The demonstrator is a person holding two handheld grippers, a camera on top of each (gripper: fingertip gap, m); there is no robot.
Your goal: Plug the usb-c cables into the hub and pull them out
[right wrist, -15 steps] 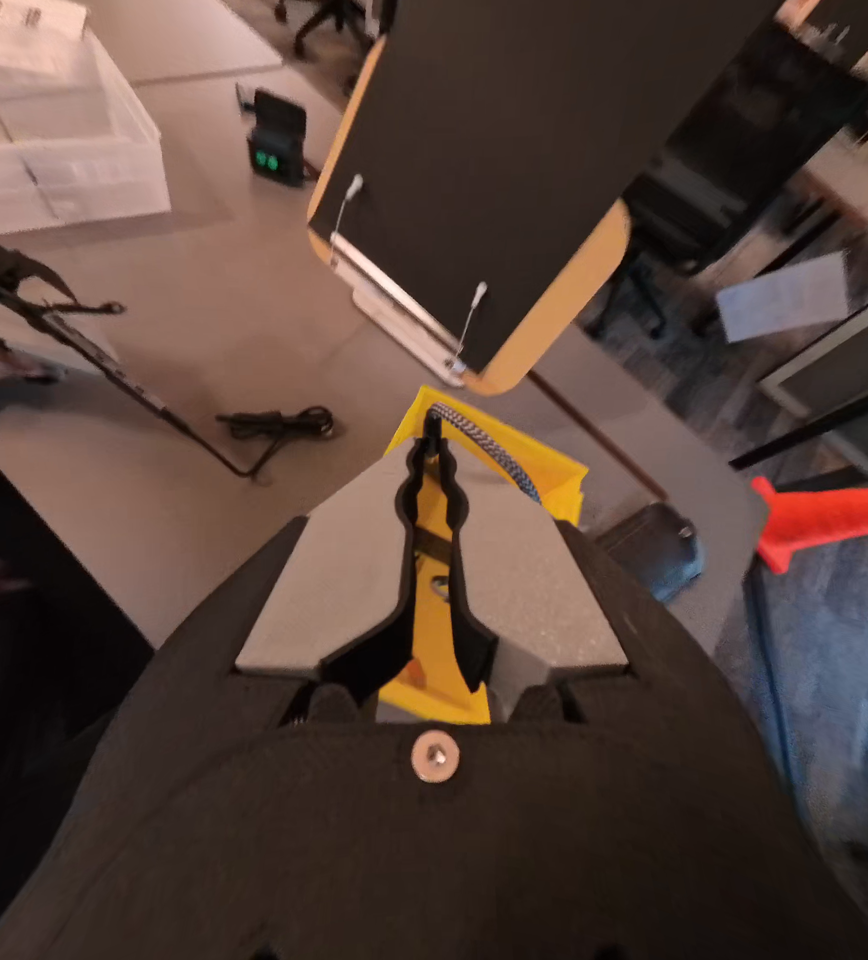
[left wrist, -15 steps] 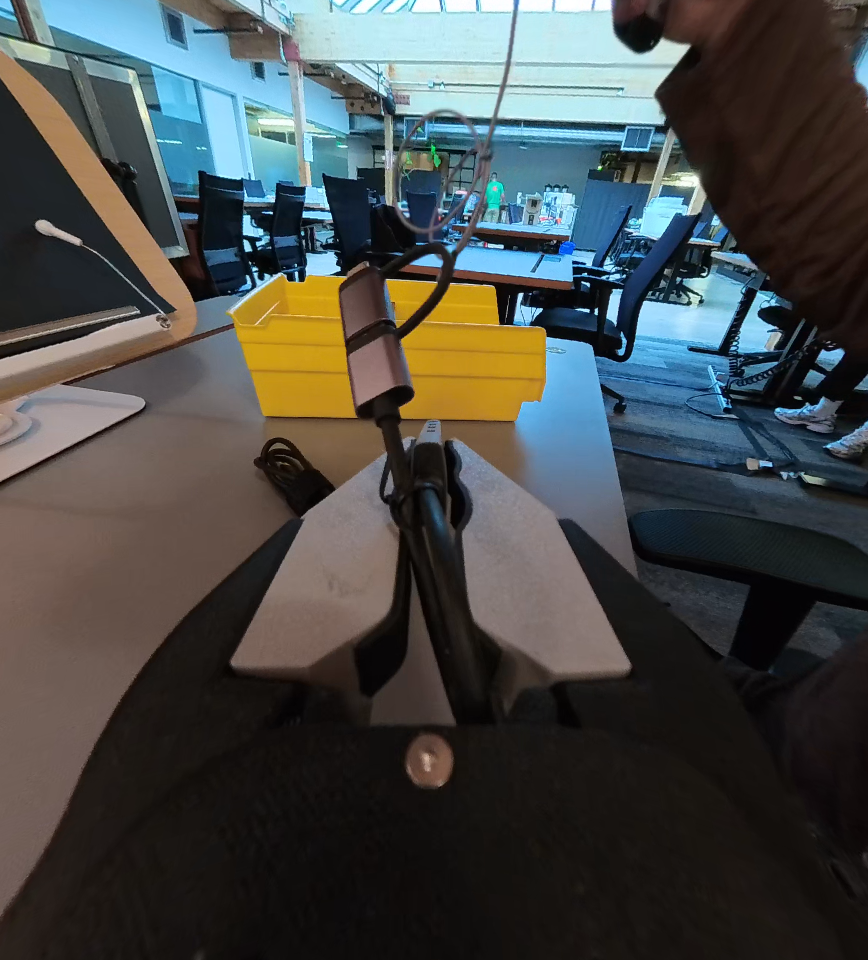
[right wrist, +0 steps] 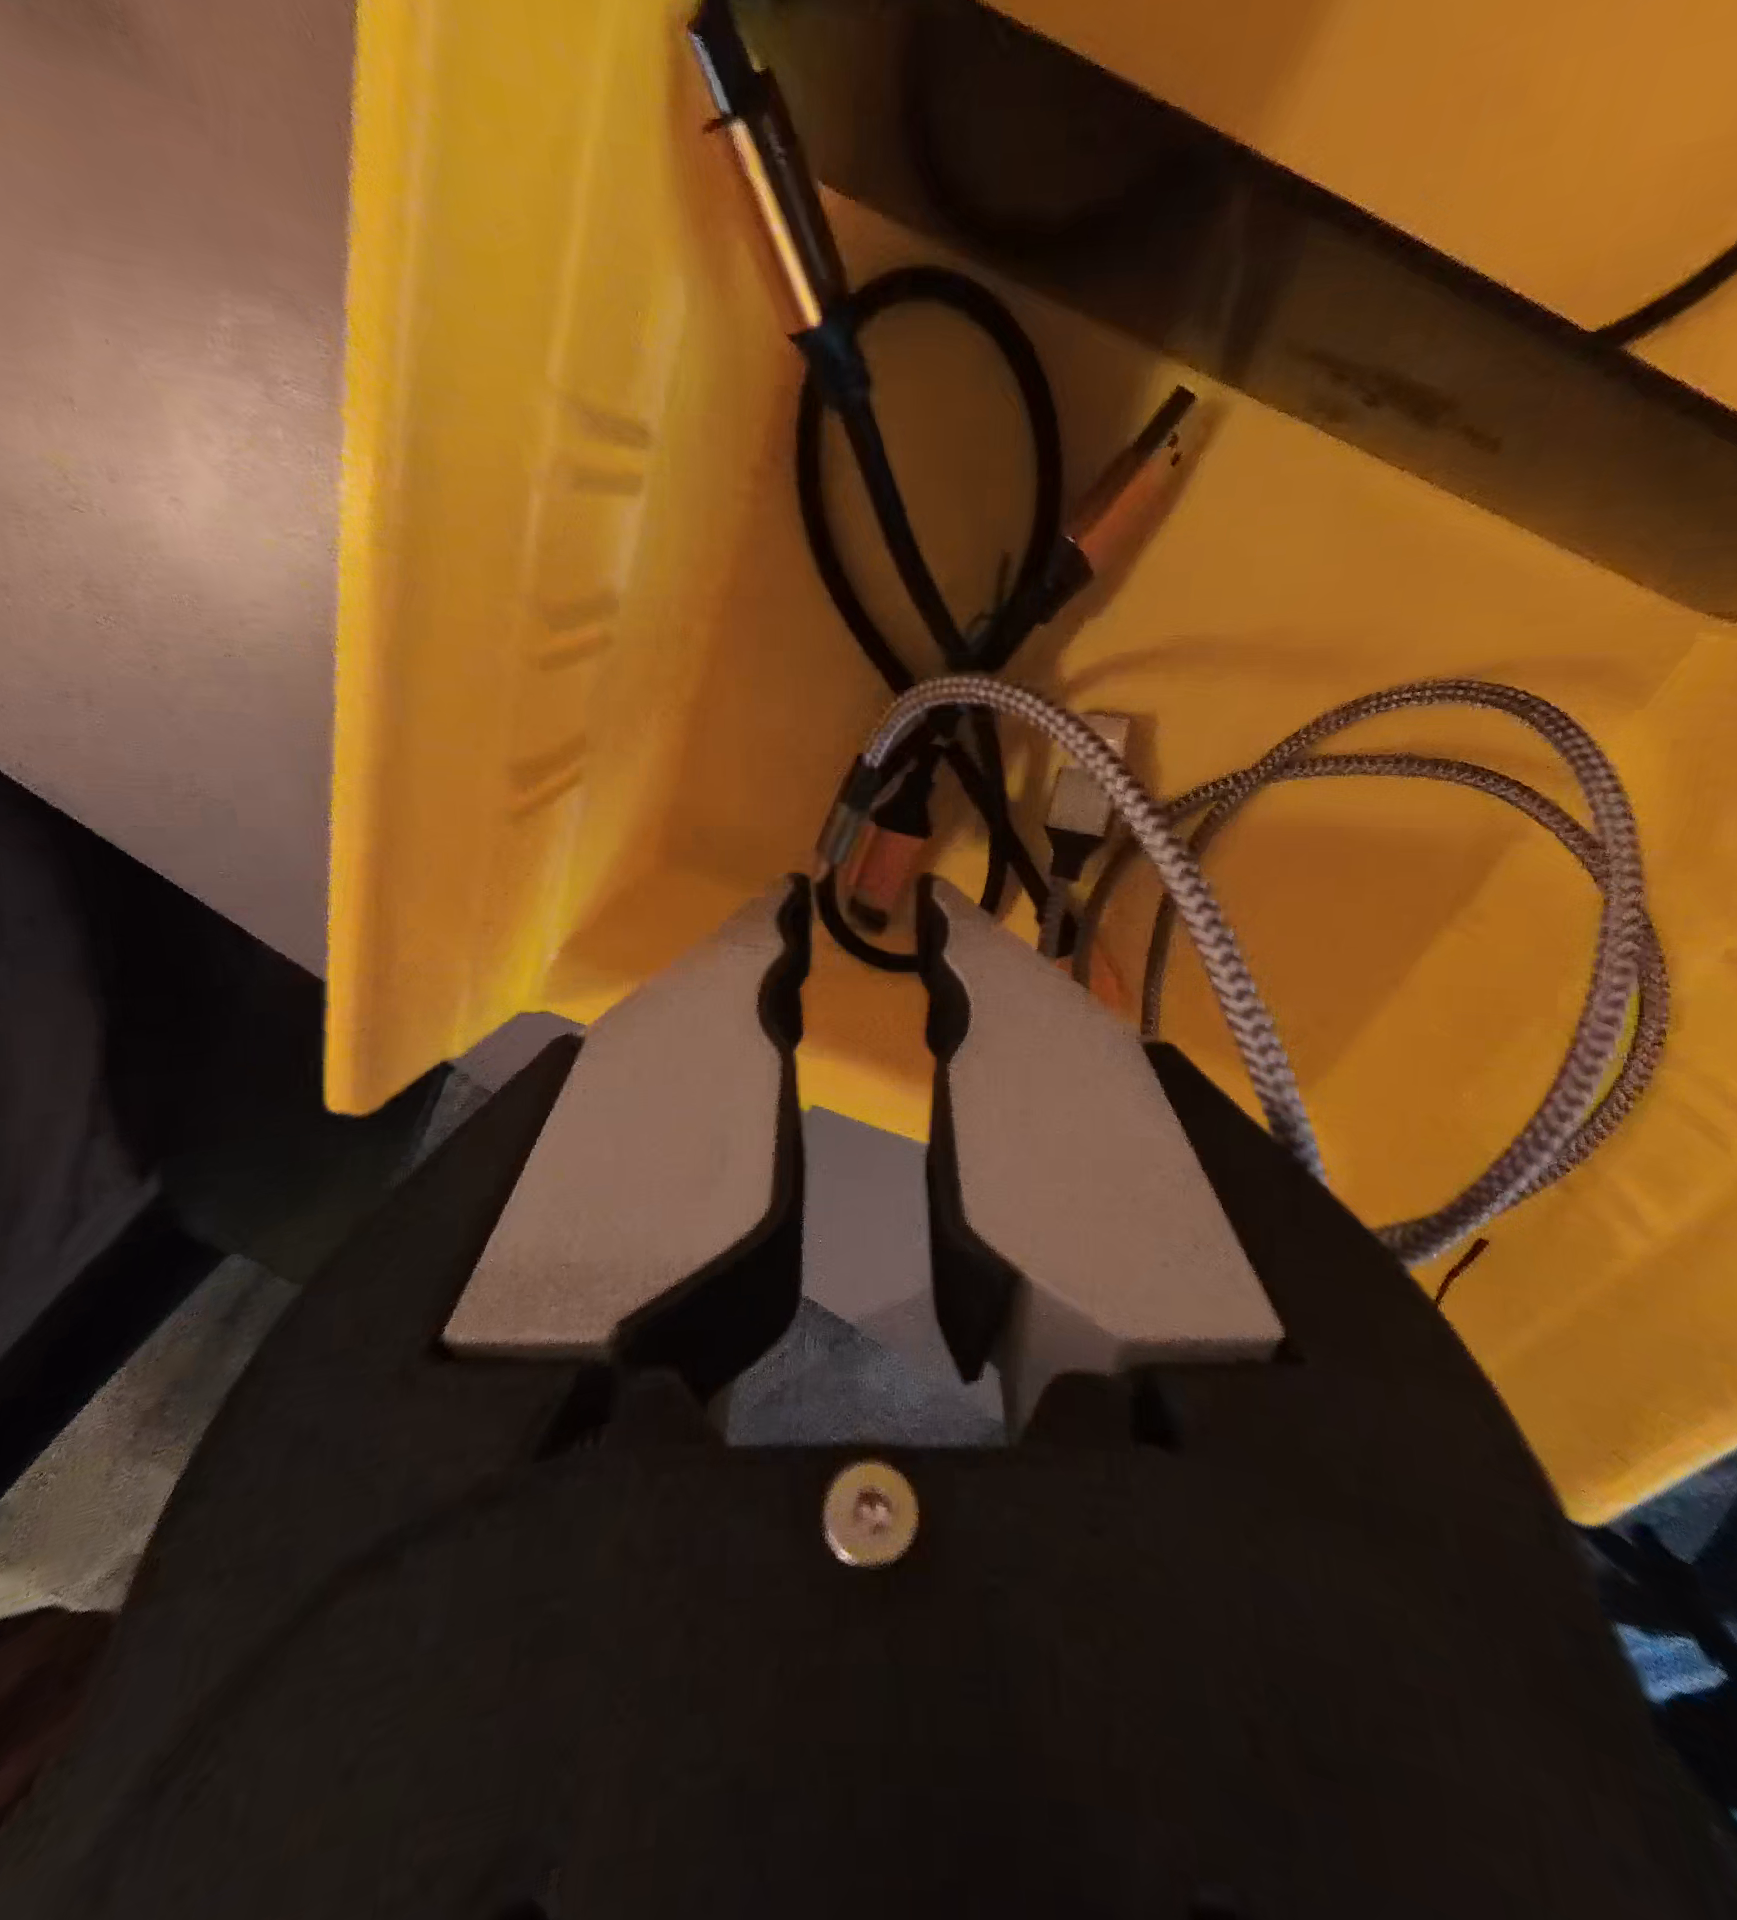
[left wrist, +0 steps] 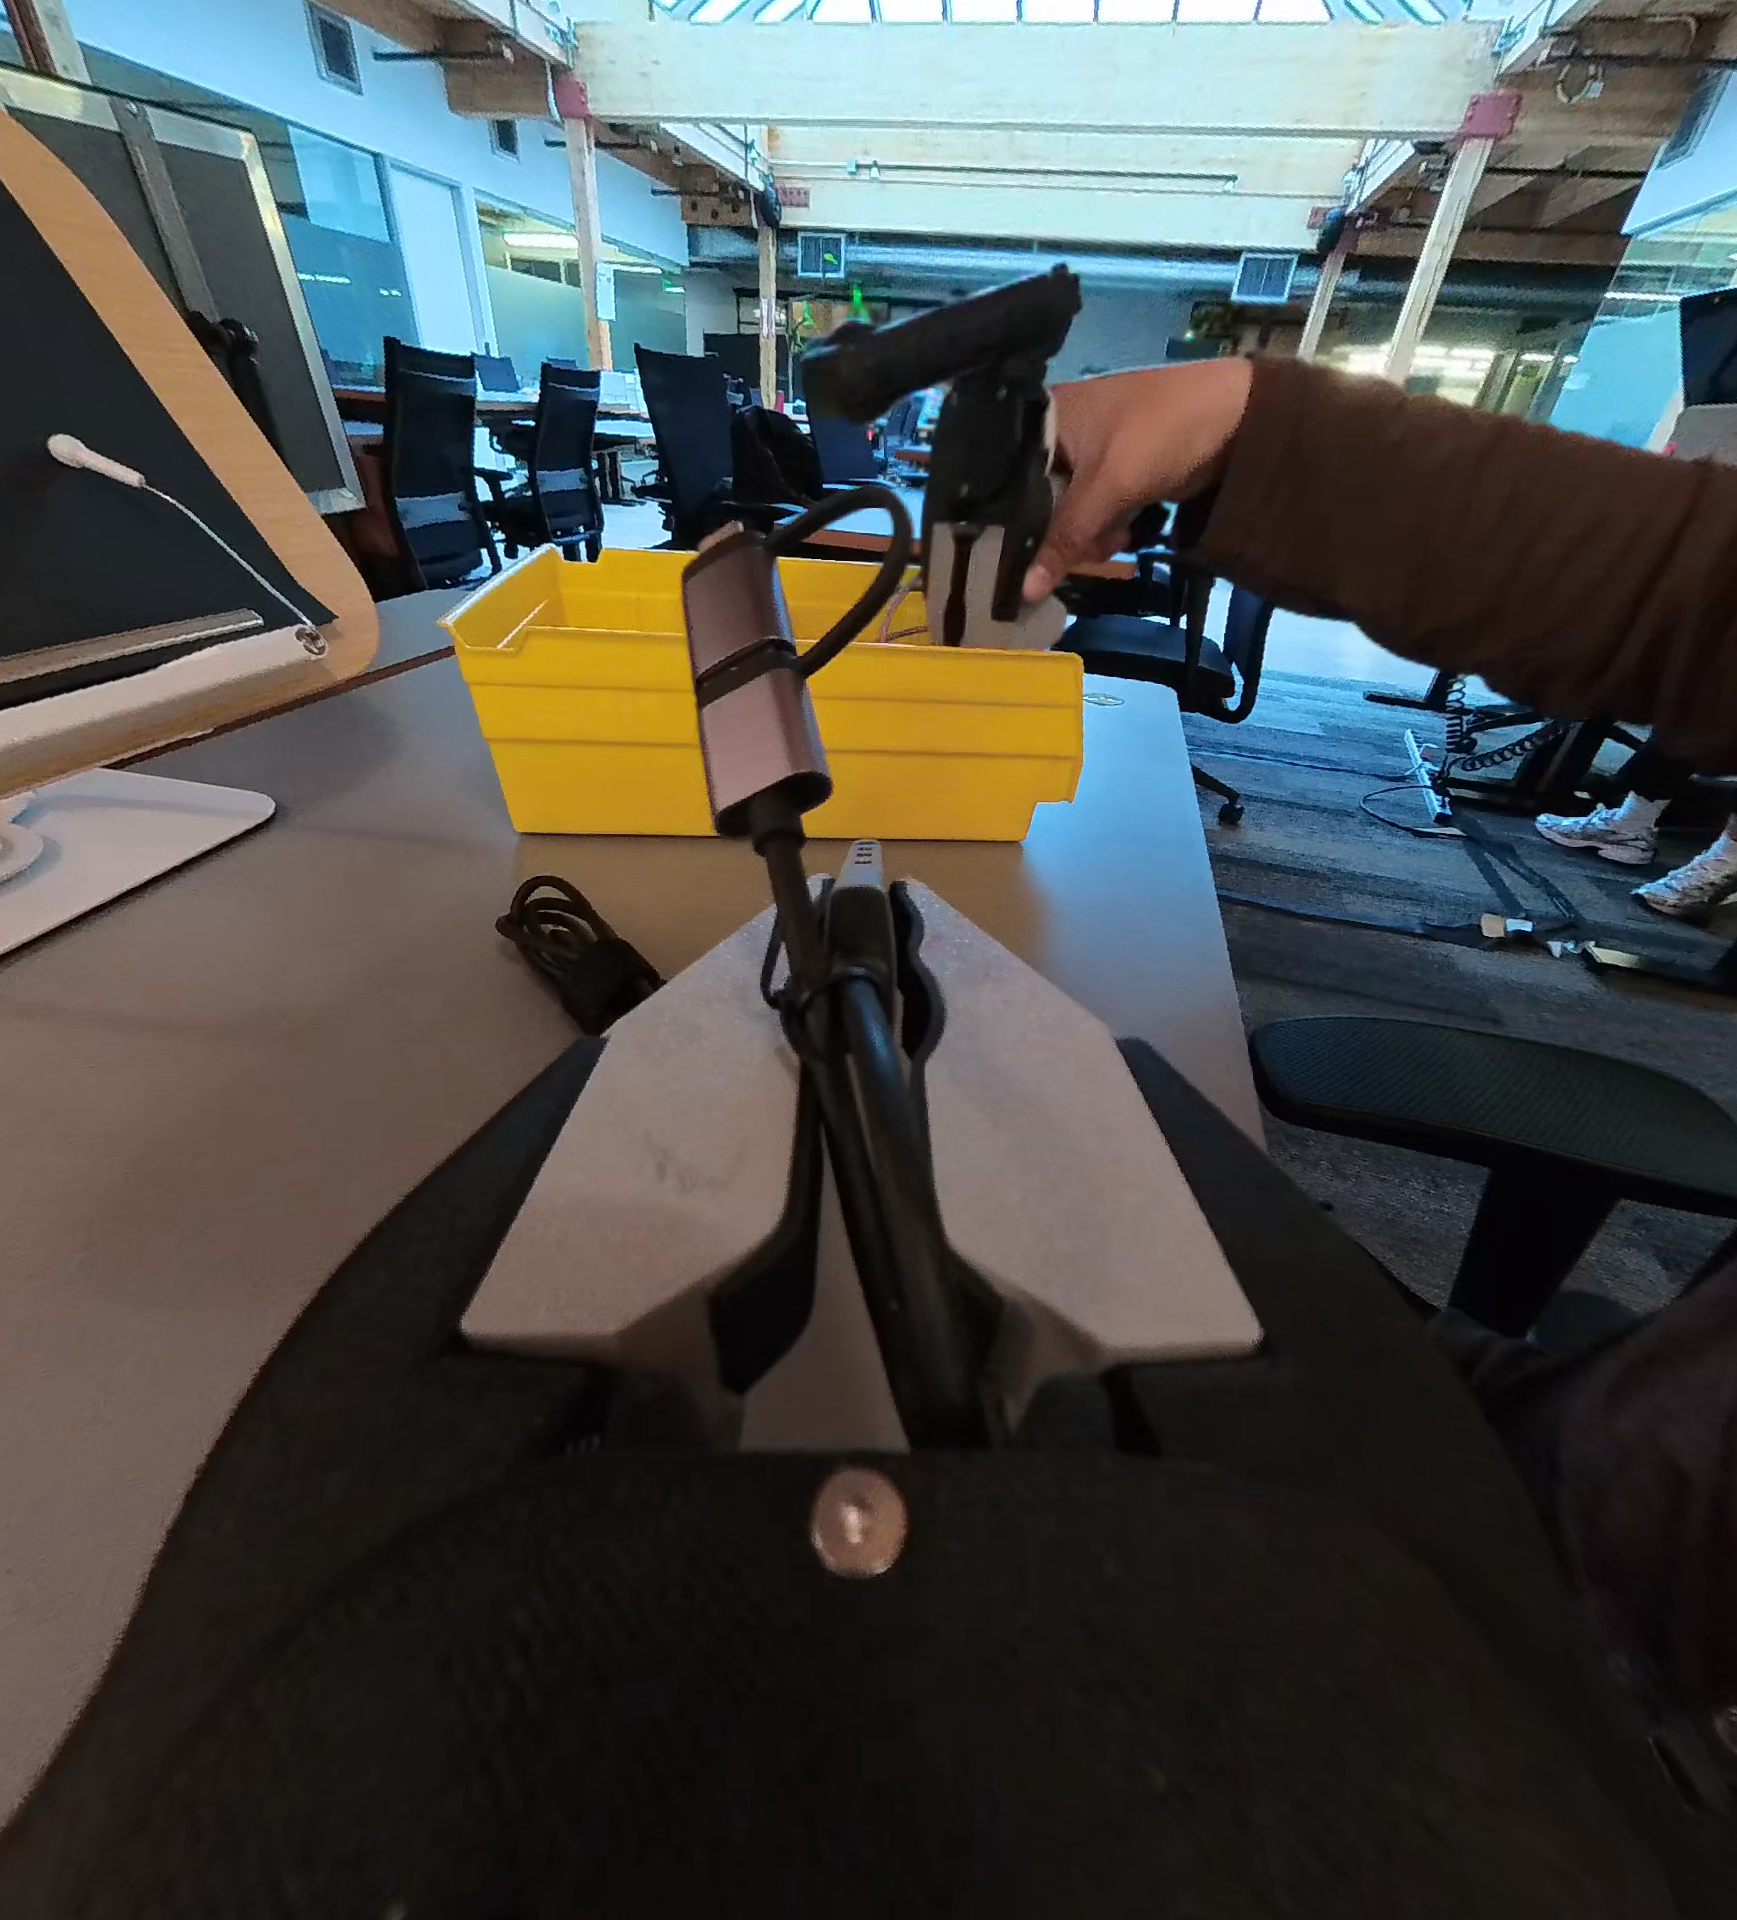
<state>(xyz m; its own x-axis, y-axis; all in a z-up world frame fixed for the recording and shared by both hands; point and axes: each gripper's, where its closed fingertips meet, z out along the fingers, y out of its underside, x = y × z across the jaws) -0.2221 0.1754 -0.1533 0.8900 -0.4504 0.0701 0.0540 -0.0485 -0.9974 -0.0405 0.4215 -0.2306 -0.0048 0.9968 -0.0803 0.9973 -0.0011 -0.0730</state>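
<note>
Here the left gripper (left wrist: 848,914) clamps the hub (left wrist: 859,935) above open desk (left wrist: 168,1091); the right gripper (right wrist: 859,914), jaws parted and empty, dips inside the yellow bin (right wrist: 448,623) beside its wall, over tangled cables (right wrist: 1207,935).

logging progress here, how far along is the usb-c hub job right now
Done, it seems: the braided cable lies loose in the yellow bin, unplugged.

In hand: the left gripper is shut on the hub assembly, held up over the table. The right gripper is open inside the bin, its tips at a copper-coloured plug.

Left: closing on a cable, plugging it in, pulling it out.
</note>
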